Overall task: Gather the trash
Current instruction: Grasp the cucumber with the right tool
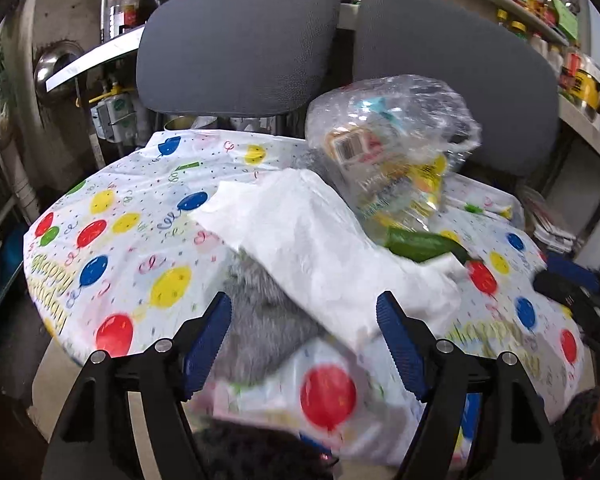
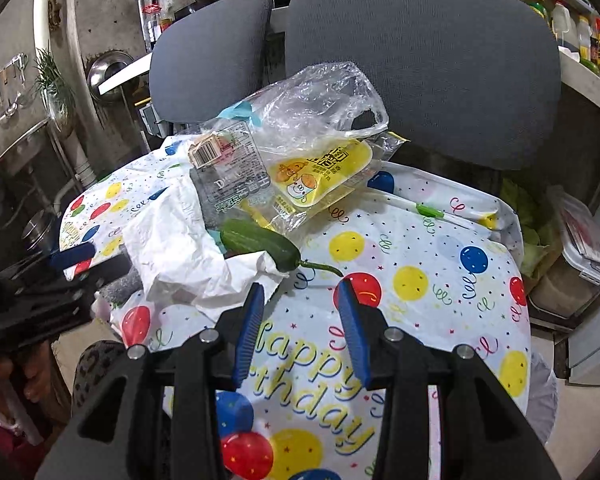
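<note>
Both hand-held grippers gape empty (left (image 1: 304,316), right (image 2: 300,312)), the crumpled white paper (image 2: 180,256) just ahead.

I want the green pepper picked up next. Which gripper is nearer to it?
Right. The right gripper sits just in front of the green pepper, near its stem. The left gripper is farther off, over the white tissue.

The right half of the balloon-printed bench (image 2: 440,280) lies bare, giving open passage. Left of it a heap blocks the way: crumpled white paper (image 2: 180,256), a green pepper (image 2: 256,242) and a clear plastic bag of wrappers (image 2: 300,152). Two grey chair backs (image 2: 420,60) wall off the far edge, just behind the bag.
</note>
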Demonstrator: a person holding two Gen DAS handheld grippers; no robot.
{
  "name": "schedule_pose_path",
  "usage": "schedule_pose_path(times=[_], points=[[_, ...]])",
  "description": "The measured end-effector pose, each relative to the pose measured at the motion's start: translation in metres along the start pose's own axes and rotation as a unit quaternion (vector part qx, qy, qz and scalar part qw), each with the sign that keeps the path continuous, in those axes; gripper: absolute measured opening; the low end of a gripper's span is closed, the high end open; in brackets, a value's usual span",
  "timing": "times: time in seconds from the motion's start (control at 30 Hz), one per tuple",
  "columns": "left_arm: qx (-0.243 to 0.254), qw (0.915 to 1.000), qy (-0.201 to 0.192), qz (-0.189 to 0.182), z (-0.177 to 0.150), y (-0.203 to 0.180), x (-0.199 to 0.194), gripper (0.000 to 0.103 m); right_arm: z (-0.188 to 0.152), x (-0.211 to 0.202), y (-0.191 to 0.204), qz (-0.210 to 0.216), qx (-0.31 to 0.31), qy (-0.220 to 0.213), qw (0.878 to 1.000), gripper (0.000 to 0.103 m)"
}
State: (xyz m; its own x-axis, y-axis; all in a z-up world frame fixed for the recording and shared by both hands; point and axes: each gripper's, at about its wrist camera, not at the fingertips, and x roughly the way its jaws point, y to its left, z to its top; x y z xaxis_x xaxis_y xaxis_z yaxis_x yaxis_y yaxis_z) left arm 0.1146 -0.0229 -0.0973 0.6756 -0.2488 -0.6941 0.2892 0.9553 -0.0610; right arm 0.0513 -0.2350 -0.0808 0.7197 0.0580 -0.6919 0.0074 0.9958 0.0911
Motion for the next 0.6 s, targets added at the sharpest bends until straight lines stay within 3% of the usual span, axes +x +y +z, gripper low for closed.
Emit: schedule_pose_path(times=[0.1, 0.37, 0.6], points=[[-0.004, 0.9999, -0.003, 0.011, 0.015, 0.004, 0.018, 0.073, 0.002, 0.006, -0.004, -0.001, 0.0, 0.001, 1.0, 0.038], [0.007, 0.9998, 0.012, 0.017, 0.033, 0.003, 0.051, 0.054, 0.017, 0.05, -0.011, 0.024, -0.007, 0.025, 0.999, 0.038], [0.014, 0.9997, 0.01, 0.016, 0.032, 0.004, 0.054, 0.053, 0.031, 0.089, -0.001, 0.06, -0.018, 0.037, 0.997, 0.039]])
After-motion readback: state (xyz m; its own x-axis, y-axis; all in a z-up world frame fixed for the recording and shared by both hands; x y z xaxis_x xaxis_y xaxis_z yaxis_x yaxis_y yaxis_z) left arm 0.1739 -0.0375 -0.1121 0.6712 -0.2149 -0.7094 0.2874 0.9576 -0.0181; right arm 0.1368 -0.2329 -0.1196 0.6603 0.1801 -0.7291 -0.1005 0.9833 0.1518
